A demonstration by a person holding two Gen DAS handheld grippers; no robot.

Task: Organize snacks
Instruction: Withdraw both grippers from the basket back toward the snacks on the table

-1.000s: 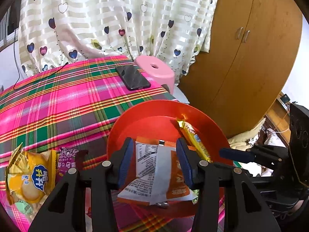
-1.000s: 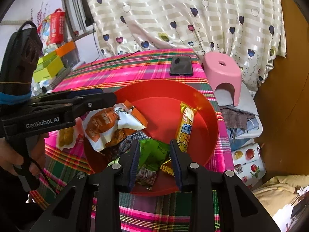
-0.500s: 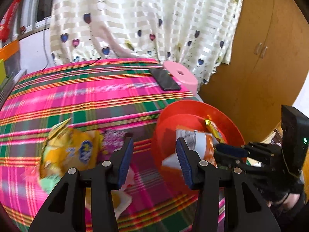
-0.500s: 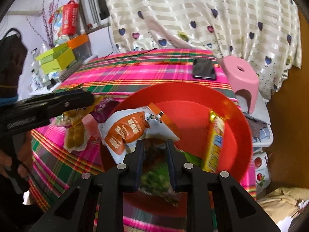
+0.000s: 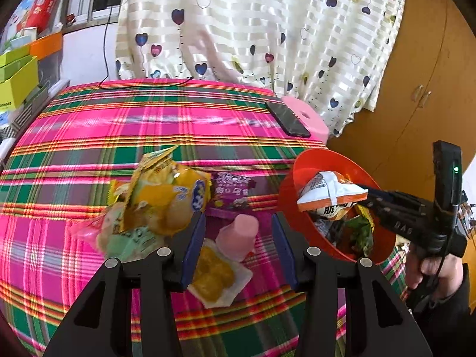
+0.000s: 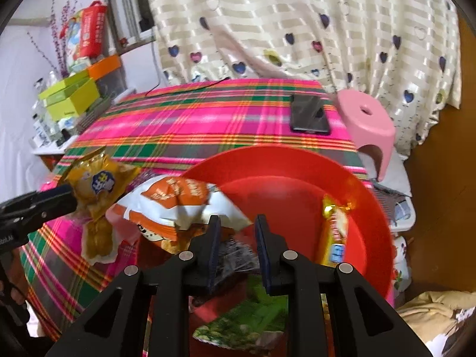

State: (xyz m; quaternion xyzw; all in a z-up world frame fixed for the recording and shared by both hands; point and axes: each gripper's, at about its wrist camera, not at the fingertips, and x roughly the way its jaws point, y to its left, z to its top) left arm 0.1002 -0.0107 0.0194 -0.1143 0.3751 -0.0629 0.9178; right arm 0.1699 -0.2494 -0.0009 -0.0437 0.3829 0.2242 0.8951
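Note:
A red bowl [image 6: 285,184] stands on the plaid tablecloth at the table's right edge and also shows in the left wrist view [image 5: 300,175]. It holds an orange-and-white packet [image 6: 178,202], a yellow bar [image 6: 336,232], a dark packet and a green packet [image 6: 247,321]. My right gripper [image 6: 236,232] is open over the bowl's near side, above the dark packet. My left gripper [image 5: 238,229] is open and empty over loose snacks: a pink jelly cup [image 5: 238,235], a clear packet of yellow cake [image 5: 212,273], a yellow bag [image 5: 166,196] and a purple packet [image 5: 232,190].
A black phone [image 5: 287,119] lies at the table's far right edge. A pink stool [image 6: 369,122] stands beside the table. Green and orange boxes [image 6: 74,95] are stacked at the left. A heart-print curtain hangs behind, and a wooden wardrobe [image 5: 416,89] stands at the right.
My left gripper let go of the orange-and-white packet in the bowl and swung left over the loose snacks. My right gripper released the green packet and opened slightly.

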